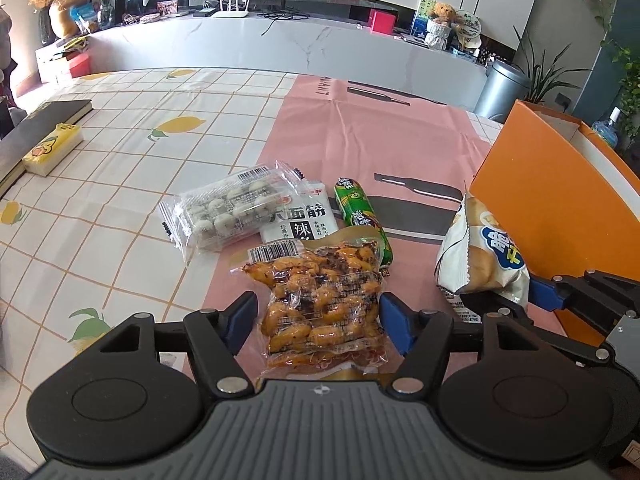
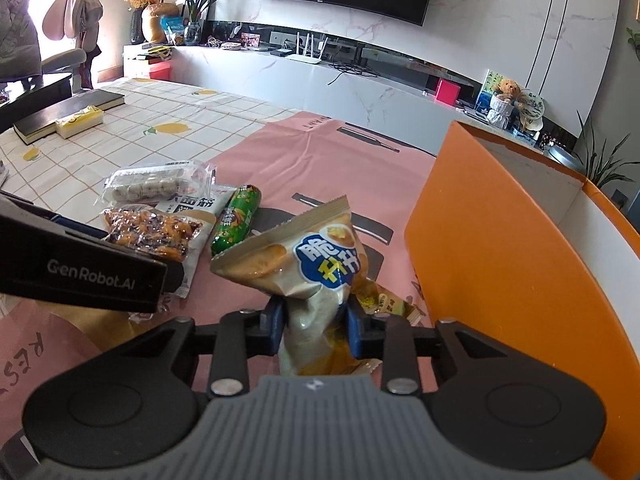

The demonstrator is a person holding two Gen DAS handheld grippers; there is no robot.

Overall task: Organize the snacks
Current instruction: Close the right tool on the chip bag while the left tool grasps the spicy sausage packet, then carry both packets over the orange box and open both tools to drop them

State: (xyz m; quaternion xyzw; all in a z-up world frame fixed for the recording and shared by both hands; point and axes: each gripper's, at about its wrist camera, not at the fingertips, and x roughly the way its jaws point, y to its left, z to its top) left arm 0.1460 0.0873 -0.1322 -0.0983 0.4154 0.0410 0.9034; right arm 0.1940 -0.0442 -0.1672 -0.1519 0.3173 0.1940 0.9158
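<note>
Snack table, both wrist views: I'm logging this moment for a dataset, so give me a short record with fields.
setting: table with lemon-print cloth and pink sheet
right gripper: shut on chip bag, raised beside orange box
left gripper: open, fingers either side of peanut pack, not clamped
still on table: clear tray pack, white packet, green sausage
box contents: cannot tell
far left: black book, yellow tissue pack

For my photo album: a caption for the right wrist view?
Right hand-held gripper pinching a chip bag beside the orange box.
</note>
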